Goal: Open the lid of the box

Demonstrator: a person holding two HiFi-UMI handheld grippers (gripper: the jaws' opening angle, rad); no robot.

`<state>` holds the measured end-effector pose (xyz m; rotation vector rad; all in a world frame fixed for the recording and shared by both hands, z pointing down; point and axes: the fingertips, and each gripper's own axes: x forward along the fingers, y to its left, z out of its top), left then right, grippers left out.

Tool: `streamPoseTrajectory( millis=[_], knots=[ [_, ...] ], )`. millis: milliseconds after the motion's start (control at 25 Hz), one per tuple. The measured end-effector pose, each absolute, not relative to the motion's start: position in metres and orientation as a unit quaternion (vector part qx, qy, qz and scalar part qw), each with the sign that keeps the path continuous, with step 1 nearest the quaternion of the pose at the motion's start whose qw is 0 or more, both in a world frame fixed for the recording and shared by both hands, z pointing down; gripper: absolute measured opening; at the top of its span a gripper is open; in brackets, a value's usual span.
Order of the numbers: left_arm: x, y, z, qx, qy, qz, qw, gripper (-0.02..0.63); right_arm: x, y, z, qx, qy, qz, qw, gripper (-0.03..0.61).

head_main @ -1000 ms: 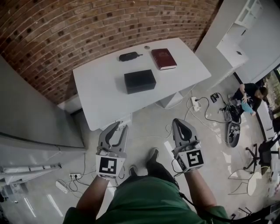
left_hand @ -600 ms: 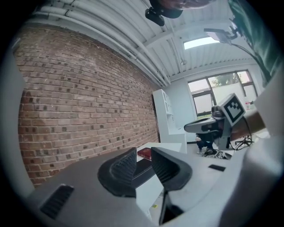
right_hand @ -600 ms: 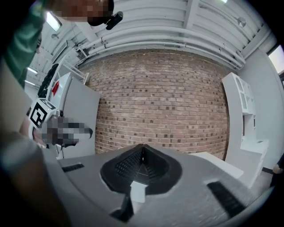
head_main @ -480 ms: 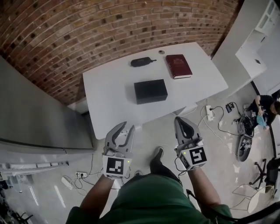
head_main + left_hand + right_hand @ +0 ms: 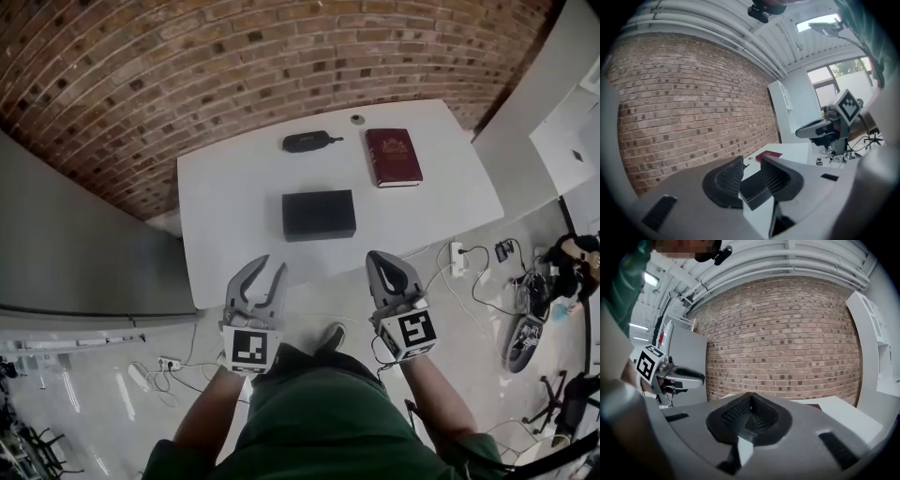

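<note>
Over to the left gripper (image 5: pixel 270 268) first: held low, short of the table's near edge, above the floor. Jaws partway apart and opening right now, with nothing pressed between the ribbed pads (image 5: pixel 727 177). Just a distant glimpse of the box through that gap in the left gripper view, well clear of the tips.

Across to the right gripper (image 5: pixel 382 260): about level with the left, likewise short of the table, jaws pressed together tip to tip, gripping nothing. Behind both, 2 forearms and a green top (image 5: pixel 319 422).

Moving outward now: white table (image 5: pixel 225 197) set against a brick wall (image 5: pixel 187 56). Black box (image 5: pixel 319 215) lying flat near the table's middle, somewhat toward the front edge, lid down, well apart from both grippers and roughly in line between them. Past the box, a dark pouch (image 5: pixel 307 142) toward the wall side. To the box's right and further back, a red book (image 5: pixel 394 157). Near the far edge, 1 small round object (image 5: pixel 357 119), too small to identify.

Down on the floor (image 5: pixel 319 300), right of the table, a white power strip (image 5: pixel 457 258) with trailing cables.
</note>
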<state>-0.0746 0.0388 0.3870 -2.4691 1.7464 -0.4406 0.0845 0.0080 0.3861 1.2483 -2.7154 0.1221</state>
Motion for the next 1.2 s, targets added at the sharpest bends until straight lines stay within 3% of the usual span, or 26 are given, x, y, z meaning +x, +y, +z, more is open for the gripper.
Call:
streamPoseTrajectory(
  millis=[1200],
  knots=[
    [-0.112, -0.064, 0.571, -0.858, 0.433, -0.276, -0.028, 0.140, 0.087, -0.084, 0.505, 0.510, -0.835, 0.100, 0.179, 0.010]
  ],
)
